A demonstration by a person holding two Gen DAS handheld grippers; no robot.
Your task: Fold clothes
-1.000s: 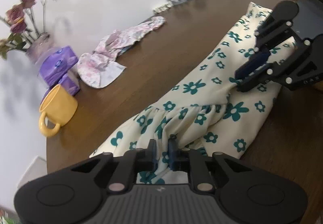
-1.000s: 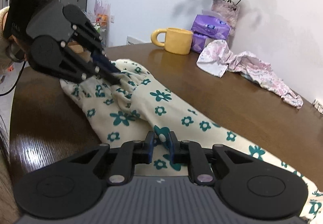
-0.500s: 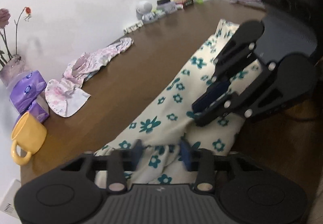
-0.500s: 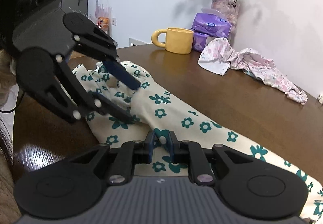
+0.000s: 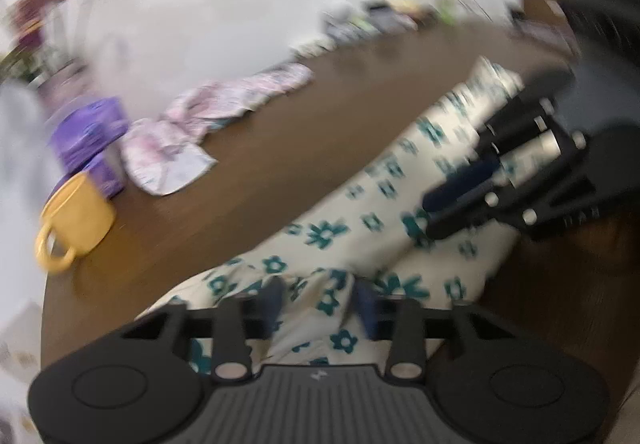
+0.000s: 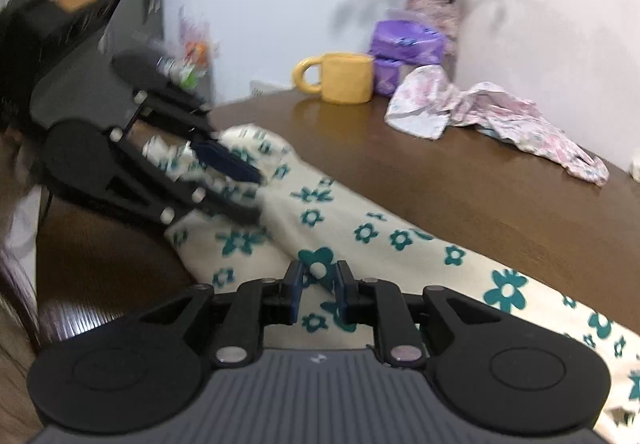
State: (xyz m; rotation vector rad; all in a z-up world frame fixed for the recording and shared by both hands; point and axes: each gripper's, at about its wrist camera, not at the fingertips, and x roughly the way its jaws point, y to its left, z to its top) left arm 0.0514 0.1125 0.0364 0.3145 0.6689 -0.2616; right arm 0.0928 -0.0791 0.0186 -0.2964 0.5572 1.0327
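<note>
Your left gripper (image 5: 320,298) has just opened wide over the cream, teal-flowered garment (image 6: 360,232) near the brown wooden table's (image 6: 480,184) edge; your right gripper (image 6: 318,284) pinches its fold.

Soft matt floral cloth garment (image 6: 360,228) on glossy dark wood table (image 6: 460,180); glazed-looking yellow mug (image 6: 346,78).

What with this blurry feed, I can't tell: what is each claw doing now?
Left claw: open, jaws have just been opening, cream cloth garment with teal flowers loose between them.
Right claw: closed, pinching a fold of that garment.
</note>
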